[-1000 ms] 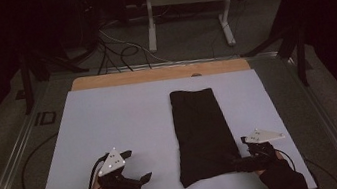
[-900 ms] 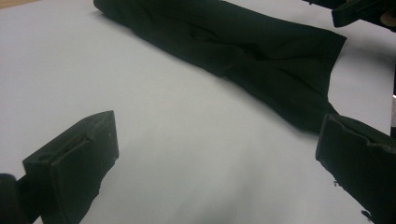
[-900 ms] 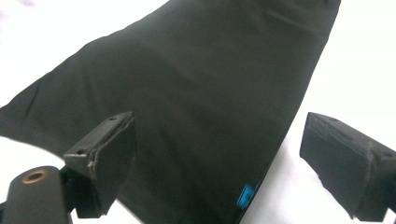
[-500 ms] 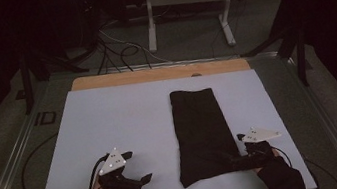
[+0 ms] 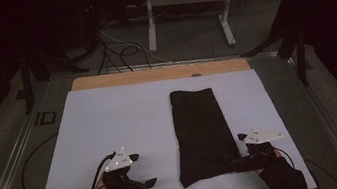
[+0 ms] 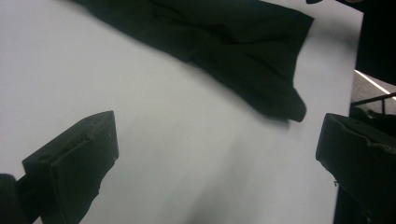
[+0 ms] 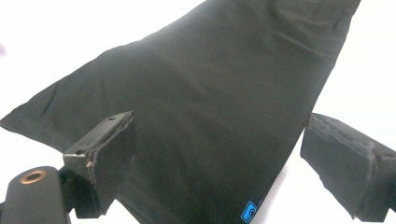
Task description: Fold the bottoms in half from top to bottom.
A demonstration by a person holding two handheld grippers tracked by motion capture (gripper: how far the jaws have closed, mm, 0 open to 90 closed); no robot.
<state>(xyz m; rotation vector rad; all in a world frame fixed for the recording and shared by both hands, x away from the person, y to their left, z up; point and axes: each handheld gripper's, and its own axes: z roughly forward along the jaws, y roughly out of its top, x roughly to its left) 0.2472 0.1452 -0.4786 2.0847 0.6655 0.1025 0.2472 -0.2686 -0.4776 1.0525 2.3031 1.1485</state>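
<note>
**Both grippers open at the near end of a folded black cloth**

Taking the black cloth [image 5: 198,133] as the landmark: it lies flat as a long folded strip on the white counter [image 5: 109,118], running from the near edge towards the wooden strip [image 5: 158,73] at the far side.

Well to the left of the cloth's near end, the left gripper [image 5: 143,169] rests low over bare counter, its jaws spread wide and holding nothing. In the left gripper view the cloth's near corner [image 6: 285,105] lies ahead of the jaws, slightly lifted and wrinkled.

At the cloth's near right corner, the right gripper [image 5: 230,160] is released too. In the right gripper view its jaws straddle the cloth's edge, one over the fabric and one over the counter beside it, with a small blue label [image 7: 249,212] just by the hem.

The step in hand looks like taking the near end for another fold. To do it well, the right gripper should slide one jaw under all the layers at the corner before it closes, not pinch the top layer alone. The left gripper should come in to the opposite near corner, so the end lifts evenly and the fold stays square.

Nothing on the counter blocks either path. Beyond the cloth's far end, off the counter, stand a white metal frame [image 5: 188,0] and loose floor cables [image 5: 119,51], well clear of the work.
</note>
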